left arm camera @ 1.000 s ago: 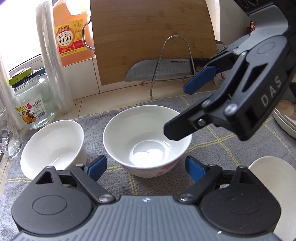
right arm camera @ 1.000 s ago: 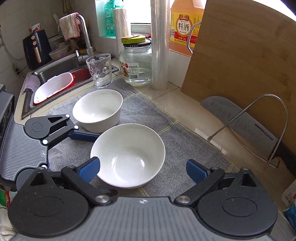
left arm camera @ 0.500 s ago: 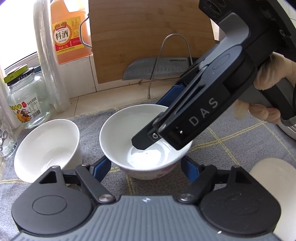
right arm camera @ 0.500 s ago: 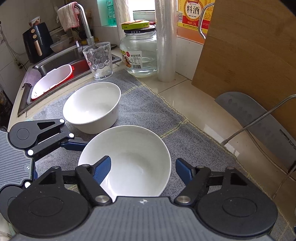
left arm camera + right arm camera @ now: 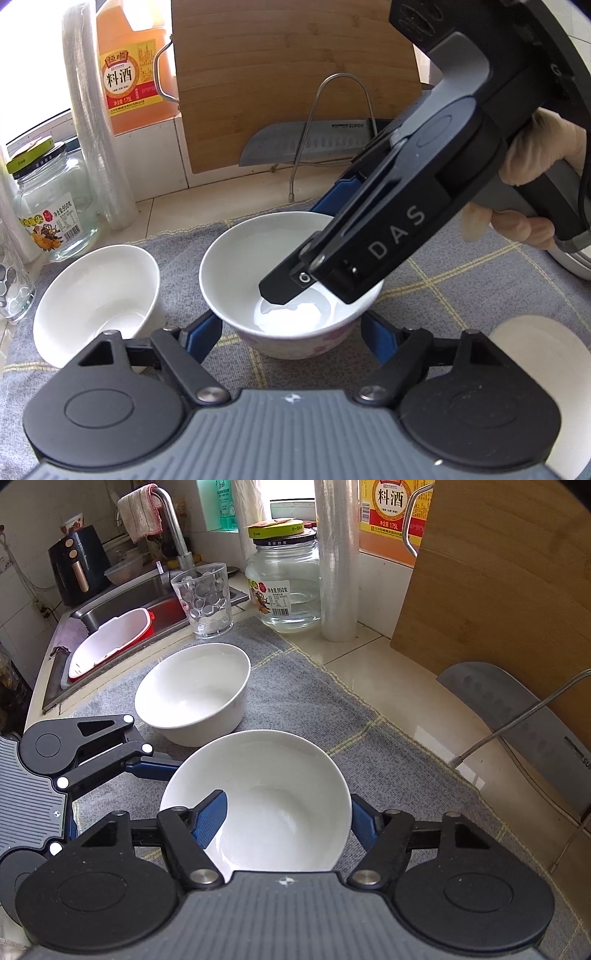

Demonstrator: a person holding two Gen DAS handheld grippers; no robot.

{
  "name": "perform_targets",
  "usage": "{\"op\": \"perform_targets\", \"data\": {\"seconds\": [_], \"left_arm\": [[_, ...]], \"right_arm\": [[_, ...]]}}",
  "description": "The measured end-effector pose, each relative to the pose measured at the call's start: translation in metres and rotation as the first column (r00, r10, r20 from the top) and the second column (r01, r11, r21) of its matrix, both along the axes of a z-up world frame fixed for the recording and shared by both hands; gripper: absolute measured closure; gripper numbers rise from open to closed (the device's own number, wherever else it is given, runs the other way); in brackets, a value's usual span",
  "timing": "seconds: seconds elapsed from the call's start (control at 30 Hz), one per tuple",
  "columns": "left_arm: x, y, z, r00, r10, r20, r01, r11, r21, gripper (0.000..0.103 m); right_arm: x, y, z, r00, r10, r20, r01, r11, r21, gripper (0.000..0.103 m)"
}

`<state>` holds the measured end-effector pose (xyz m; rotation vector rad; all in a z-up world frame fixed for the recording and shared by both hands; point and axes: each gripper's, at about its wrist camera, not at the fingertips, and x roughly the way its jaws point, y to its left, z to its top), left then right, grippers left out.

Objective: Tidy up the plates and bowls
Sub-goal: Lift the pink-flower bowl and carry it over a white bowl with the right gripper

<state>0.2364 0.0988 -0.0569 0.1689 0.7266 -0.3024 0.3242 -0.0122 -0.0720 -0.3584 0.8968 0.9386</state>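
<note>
A white bowl with a pink pattern point(image 5: 236, 273) sits on the grey mat; it also shows in the right wrist view point(image 5: 280, 786). A second, plain white bowl point(image 5: 92, 295) stands to its left point(image 5: 192, 690). My right gripper point(image 5: 284, 819) is open and straddles the patterned bowl's rim, one finger point(image 5: 210, 818) inside the bowl and the other outside. My left gripper point(image 5: 291, 332) is open just in front of the same bowl, a finger on each side of it. A white plate point(image 5: 546, 350) lies at the right.
The grey mat point(image 5: 295, 686) covers the counter. Behind it stand a glass jar point(image 5: 284, 583), a tumbler point(image 5: 203, 602), a film roll point(image 5: 338, 561), an orange bottle point(image 5: 129, 66), a wooden board point(image 5: 288, 74) and a cleaver on a wire stand point(image 5: 310, 144). The sink point(image 5: 122, 627) lies at the left.
My right gripper has come down and forward over the patterned bowl, and one finger is now inside it. My left gripper has edged closer to the bowl.
</note>
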Motion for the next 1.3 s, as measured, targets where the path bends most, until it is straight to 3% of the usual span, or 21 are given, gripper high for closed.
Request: {"op": "perform_targets", "data": {"seconds": [0.3,0.7,1.3], "left_arm": [[-0.018,-0.005,0.023,1.0,-0.019,0.003,0.019,1.0,0.015,0.021],[-0.055,-0.014,0.043,0.998,-0.067,0.016,0.067,0.997,-0.028,0.021],[-0.113,-0.048,0.052,0.985,-0.172,-0.024,0.171,0.985,-0.038,0.021]], "right_arm": [[-0.023,-0.01,0.025,1.0,0.002,0.024,-0.003,1.0,0.03,0.027],[-0.076,-0.038,0.058,0.996,0.0,0.094,-0.007,0.998,0.07,0.026],[-0.148,-0.083,0.061,0.993,-0.067,0.098,0.058,0.995,0.086,0.025]]}}
